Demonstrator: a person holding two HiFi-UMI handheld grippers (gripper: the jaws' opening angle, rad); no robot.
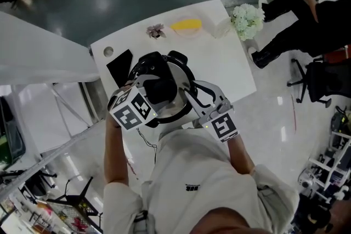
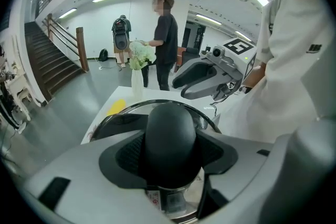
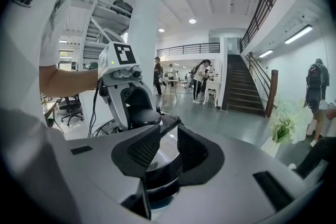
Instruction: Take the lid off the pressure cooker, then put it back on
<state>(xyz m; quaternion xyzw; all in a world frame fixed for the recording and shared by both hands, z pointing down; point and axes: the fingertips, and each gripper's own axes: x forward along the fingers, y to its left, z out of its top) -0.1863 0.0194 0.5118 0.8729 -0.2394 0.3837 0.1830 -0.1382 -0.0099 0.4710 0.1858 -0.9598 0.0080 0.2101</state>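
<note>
2 grippers meet at the cooker, which we see standing upright on the near half of the white table, just in front of the person. Its lid is on and lies level. The black knob points straight up, so the cooker's axis runs vertically through it. 1 black handle juts from the far side of the rim.

The left gripper comes in from the near left, tilted steeply down. Its jaws stand fairly wide, clamped on the knob from both sides with the pads against it.

The right gripper reaches in from the near right at a flatter angle. Its jaws are narrow, closed on a black rim piece at the cooker's right edge. We see the steel of the lid just beyond the pads.

Farther off on the table lie a black pad to the left and a yellow thing at the far edge. White flowers stand at the far right corner.
</note>
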